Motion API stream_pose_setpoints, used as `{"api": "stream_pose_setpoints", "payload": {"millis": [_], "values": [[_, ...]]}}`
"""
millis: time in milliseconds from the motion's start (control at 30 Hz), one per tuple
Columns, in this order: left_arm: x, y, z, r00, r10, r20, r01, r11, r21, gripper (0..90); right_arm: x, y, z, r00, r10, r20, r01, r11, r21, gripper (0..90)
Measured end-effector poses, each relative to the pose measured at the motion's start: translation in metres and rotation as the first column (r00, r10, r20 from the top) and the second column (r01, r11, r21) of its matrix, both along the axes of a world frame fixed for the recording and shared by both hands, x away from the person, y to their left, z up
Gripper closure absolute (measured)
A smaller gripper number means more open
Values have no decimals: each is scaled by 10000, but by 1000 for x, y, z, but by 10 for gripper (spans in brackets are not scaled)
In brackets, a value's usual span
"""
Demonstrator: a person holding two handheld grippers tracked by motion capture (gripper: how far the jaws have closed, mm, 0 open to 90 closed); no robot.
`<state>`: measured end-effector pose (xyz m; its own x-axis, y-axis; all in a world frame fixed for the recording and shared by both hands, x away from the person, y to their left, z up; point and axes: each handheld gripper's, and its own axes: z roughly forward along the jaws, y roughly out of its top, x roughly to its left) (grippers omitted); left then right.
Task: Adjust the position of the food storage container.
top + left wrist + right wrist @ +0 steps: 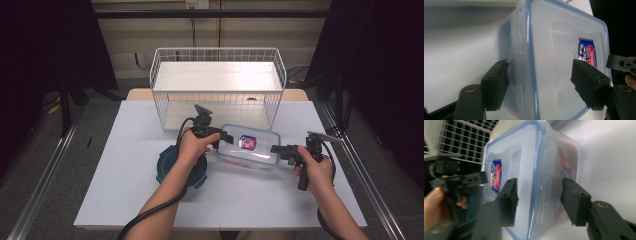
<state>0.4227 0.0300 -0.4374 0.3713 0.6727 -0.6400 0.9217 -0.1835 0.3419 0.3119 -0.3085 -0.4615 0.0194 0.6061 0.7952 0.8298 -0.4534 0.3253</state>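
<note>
From up high, the clear lidded container (248,146) sits mid-frame on the white table (125,190), just below the wire basket (218,85), with the left gripper (223,138) and right gripper (276,149) at either end. In the left gripper view the jaws straddle its lid edge; pad contact is unclear. The right gripper view is the same, with a small gap showing.

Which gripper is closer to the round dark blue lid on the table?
Left. The left gripper sits just above the round dark blue lid, at the clear container's left end. The right gripper is at the container's far end.
</note>
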Motion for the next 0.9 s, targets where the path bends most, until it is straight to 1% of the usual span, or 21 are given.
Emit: {"api": "stream_pose_setpoints", "payload": {"millis": [33,67,100,133,167,200,233,333,367,400,433,533,567,600,633,667,700,733,833,867,900], "values": [[0,1,2,9999,127,77,-125,9997,-212,333,0,0,0,10000,0,0,0,10000,0,511],[0,3,4,9999,34,137,-30,9997,-230,346,-1,-1,1,9999,-19,-157,24,9996,285,526],[-1,4,6,9996,-27,265,35,9996,-283,356,-3,-1,3,9997,-8,-253,18,9992,405,532],[-2,4,9,9997,16,248,-8,9995,-305,367,-3,-2,4,9997,-19,-243,29,9990,440,532],[-3,5,11,9995,49,298,-38,9994,-358,379,-3,-2,5,9998,-77,-197,86,9990,428,530],[-3,7,16,9992,103,379,-87,9990,-431,394,-3,-2,6,9996,-271,76,267,9986,446,530],[-3,7,16,9992,103,379,-87,9990,-431,403,-3,-2,6,9996,-271,76,267,9986,446,530],[-4,10,24,9987,57,505,-29,9985,-548,411,-3,-2,11,9992,-366,134,357,9973,636,531],[-4,12,27,9985,-77,550,108,9984,-554,413,-4,-2,13,9993,-356,137,346,9974,638,531],[-5,12,29,9977,10,682,31,9981,-610,414,-4,-1,18,9990,-368,262,352,9976,600,531],[-6,13,32,9974,41,716,7,9977,-671,414,-4,-1,18,9990,-368,262,352,9976,600,531],[-8,15,38,9956,123,932,-45,9964,-845,419,-3,0,25,9981,-334,513,302,9977,605,531],[-9,16,40,9947,220,1009,-128,9958,-911,421,-3,0,27,9978,-297,589,268,9984,505,531],[-9,18,41,9932,70,1163,30,9963,-856,423,-3,0,29,9976,-294,624,260,9981,552,531],[-11,18,43,9928,313,1154,-199,9949,-986,423,-3,1,31,9972,-301,677,265,9983,526,531],[-12,19,45,9920,231,1237,-115,9956,-934,423,-4,3,35,9966,-257,789,217,9985,505,531],[-13,19,47,9913,393,1254,-269,9947,-992,423,-4,3,35,9966,-257,789,217,9985,505,531],[-14,22,51,9899,396,1363,-250,9939,-1073,423,-4,4,39,9960,-201,866,164,9989,433,531],[-15,25,54,9883,429,1463,-278,9942,-1038,423,-3,6,44,9955,-213,923,171,9988,461,531],[-15,26,56,9868,404,1570,-246,9946,-1010,423,-3,7,46,9953,-192,953,150,9989,444,531],[-16,27,57,9875,455,1509,-288,9934,-1112,425,-2,8,47,9951,-155,973,112,9990,444,531]]}}
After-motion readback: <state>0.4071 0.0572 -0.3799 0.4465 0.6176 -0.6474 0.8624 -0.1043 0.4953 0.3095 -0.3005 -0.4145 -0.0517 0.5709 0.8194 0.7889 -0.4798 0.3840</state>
